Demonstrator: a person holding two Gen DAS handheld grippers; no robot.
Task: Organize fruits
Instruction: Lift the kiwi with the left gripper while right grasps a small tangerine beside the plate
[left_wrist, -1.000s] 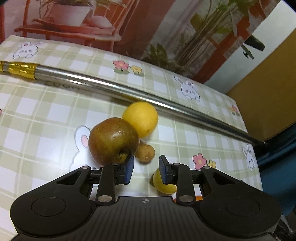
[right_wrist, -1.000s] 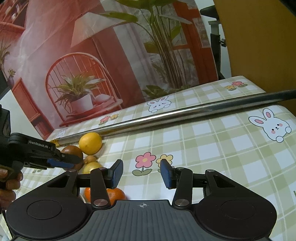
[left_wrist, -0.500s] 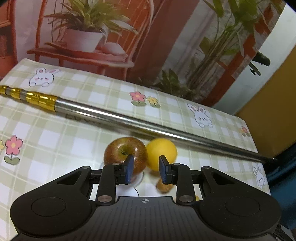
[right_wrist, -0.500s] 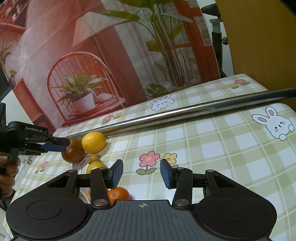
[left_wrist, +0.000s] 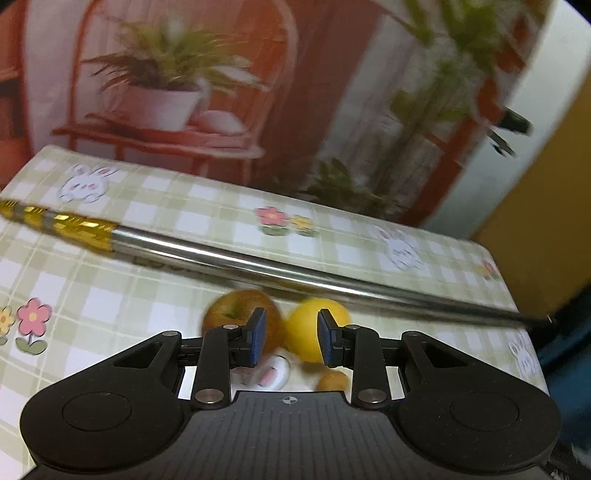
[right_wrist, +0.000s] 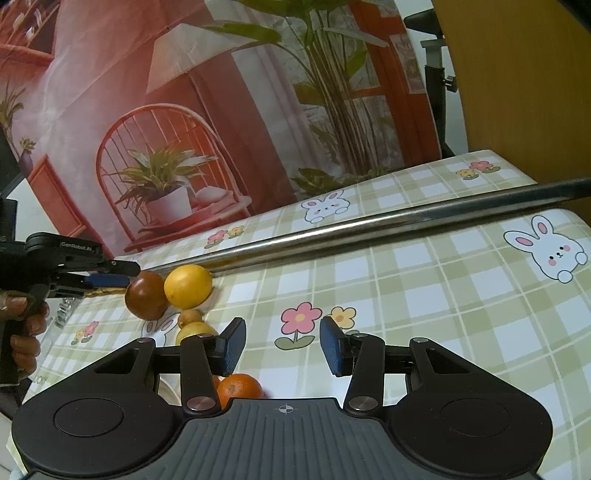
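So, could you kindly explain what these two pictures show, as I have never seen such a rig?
There is no robot: a person holds a two-fingered claw in each hand, each with a camera looking along its fingers. One picture looks over the left claw, the other over the right claw, and also shows the hand holding the left one. On the checked tablecloth lie a metal pole, an apple, a yellow fruit and an orange. Both claws are empty, jaws slightly apart.
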